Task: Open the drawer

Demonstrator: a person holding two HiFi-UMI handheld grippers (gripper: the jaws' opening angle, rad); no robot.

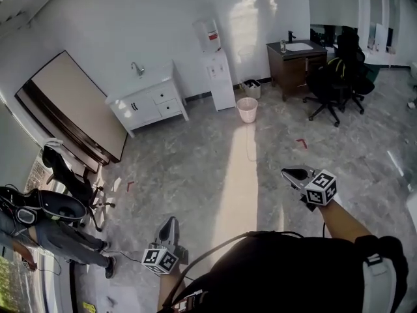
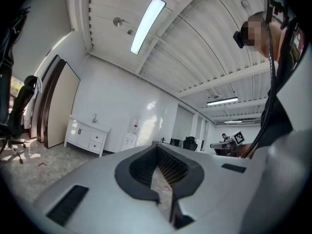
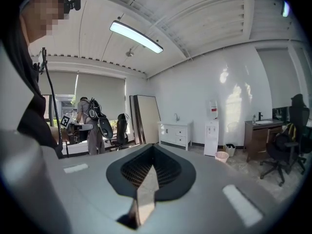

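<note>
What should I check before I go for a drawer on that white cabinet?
1. Drawers in sight: ok, white cabinet shows closed drawers.
2. Reach: not ok, cabinet stands far across the floor.
3. Left gripper empty: ok, jaws shut on nothing.
4. Right gripper empty: ok, jaws shut on nothing.
5. Jaws open to grip: not ok, both shut.
6. How the drawers pull: cannot tell, too small.

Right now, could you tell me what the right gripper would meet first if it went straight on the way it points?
Nothing close: the right gripper points over bare floor toward the white sink cabinet, which is far off. It may meet the floor before reaching the cabinet; depth is unclear.
</note>
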